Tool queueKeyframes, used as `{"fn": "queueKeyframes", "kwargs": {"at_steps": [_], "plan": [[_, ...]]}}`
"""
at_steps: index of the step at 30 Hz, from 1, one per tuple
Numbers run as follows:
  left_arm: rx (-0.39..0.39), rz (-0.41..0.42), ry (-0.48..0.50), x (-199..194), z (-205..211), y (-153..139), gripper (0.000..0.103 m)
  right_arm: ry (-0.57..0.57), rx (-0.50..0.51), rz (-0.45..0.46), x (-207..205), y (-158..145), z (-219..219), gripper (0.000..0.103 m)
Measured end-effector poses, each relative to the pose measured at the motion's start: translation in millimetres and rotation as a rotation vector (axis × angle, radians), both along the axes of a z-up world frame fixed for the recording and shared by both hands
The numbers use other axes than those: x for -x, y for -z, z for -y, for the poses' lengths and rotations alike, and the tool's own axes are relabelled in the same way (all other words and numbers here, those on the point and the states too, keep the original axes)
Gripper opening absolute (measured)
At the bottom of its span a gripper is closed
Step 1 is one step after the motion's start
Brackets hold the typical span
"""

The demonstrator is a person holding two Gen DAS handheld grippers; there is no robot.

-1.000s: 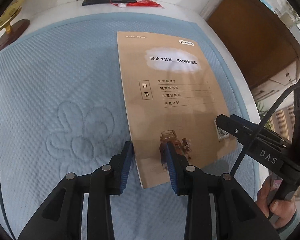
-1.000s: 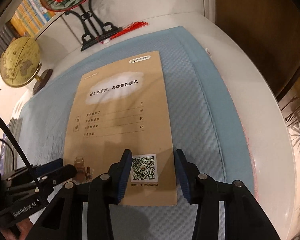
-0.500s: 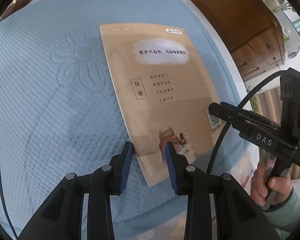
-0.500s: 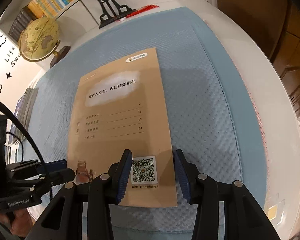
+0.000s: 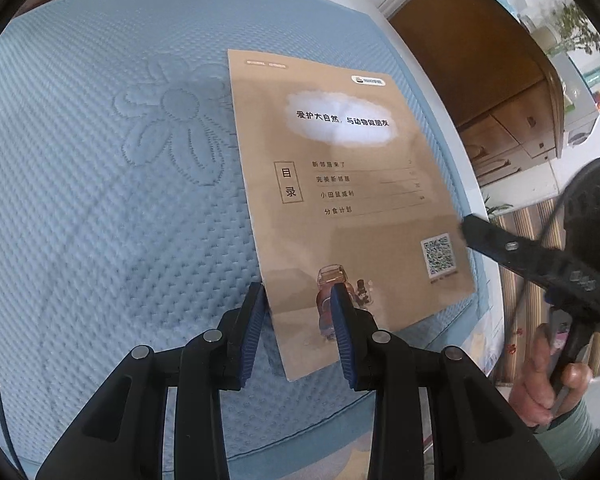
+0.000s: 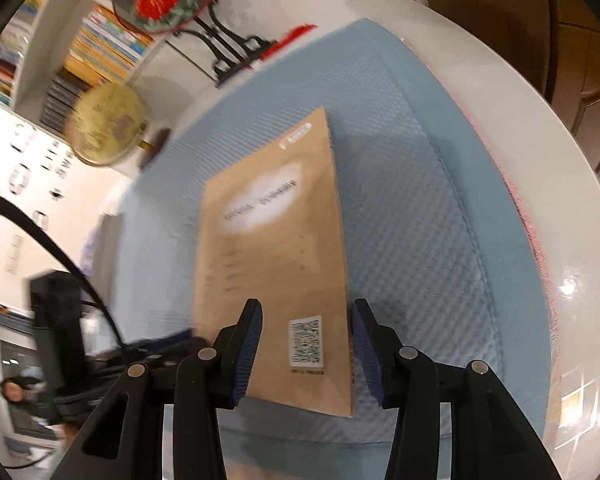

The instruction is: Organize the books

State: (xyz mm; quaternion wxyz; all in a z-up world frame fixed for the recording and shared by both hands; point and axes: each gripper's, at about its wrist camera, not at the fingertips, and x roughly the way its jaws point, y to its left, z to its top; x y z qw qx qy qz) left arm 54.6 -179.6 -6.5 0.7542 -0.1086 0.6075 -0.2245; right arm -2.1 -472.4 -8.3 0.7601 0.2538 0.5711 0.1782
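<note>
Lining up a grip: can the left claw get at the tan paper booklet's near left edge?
Probably yes. The left claw straddles that edge of the tan paper booklet, and nothing on the blue quilted mat blocks it. Whether a pad can slip underneath is unclear.

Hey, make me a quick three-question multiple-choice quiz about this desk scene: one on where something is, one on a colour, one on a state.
1. What does the book lie on?
A. bare wooden floor
B. blue quilted mat
C. a shelf

2. What colour is most of the book's cover?
A. tan
B. red
C. green

3. What state is the book in?
A. open at the middle
B. rolled up
C. closed

Answers:
1 B, the mat's blue weave shows around the book on every side.
2 A, tan fills the cover apart from a white cloud patch behind the title.
3 C, one unbroken cover faces up and no inner pages show.
</note>
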Motion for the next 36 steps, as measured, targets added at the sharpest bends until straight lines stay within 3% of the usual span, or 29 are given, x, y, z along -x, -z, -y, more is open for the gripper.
{"fn": "queueKeyframes", "kwargs": {"at_steps": [1, 4, 6, 9, 12, 19, 23, 26, 30, 33, 36], "plan": [[0.005, 0.002, 0.004, 0.2, -1.1, -0.1, 0.032, 0.007, -0.051, 0.002, 1.2, -3.4, 3.2, 0.046], [0.027, -0.005, 0.002, 2.9, -9.3, 0.1, 0.033, 0.039, -0.360, -0.004, 5.8, -11.1, 15.6, 0.046], [0.067, -0.023, -0.008, 0.9, -21.2, 1.4, 0.033, 0.037, -0.442, -0.002, 3.5, -12.8, 12.7, 0.046], [0.096, -0.040, -0.017, -2.0, -30.8, 4.4, 0.033, -0.024, -0.297, 0.008, -4.3, -11.9, -13.5, 0.046], [0.073, -0.026, -0.014, -2.2, -31.3, 2.1, 0.034, -0.073, -0.186, 0.034, -8.0, -20.9, -34.8, 0.046], [-0.130, 0.116, -0.099, 16.8, -43.4, -32.0, 0.034, -0.237, -0.116, 0.173, -1.8, -78.1, -77.4, 0.046], [-0.105, 0.181, -0.214, 31.1, -83.6, -61.1, 0.034, -0.338, -0.151, 0.224, 5.3, -98.0, -116.4, 0.046], [-0.110, 0.207, -0.377, 41.0, -132.9, -73.9, 0.034, -0.397, -0.239, 0.189, 5.8, -94.1, -144.1, 0.046], [-0.174, 0.216, -0.538, 54.6, -189.3, -75.5, 0.034, -0.480, -0.260, 0.148, 16.1, -83.5, -175.7, 0.046], [-0.187, 0.188, -0.578, 66.8, -212.9, -65.5, 0.034, -0.511, -0.233, 0.125, 18.3, -73.4, -188.2, 0.048], [-0.174, 0.156, -0.559, 64.9, -212.6, -51.1, 0.034, -0.483, -0.114, 0.097, 10.6, -52.3, -198.0, 0.053]]}}
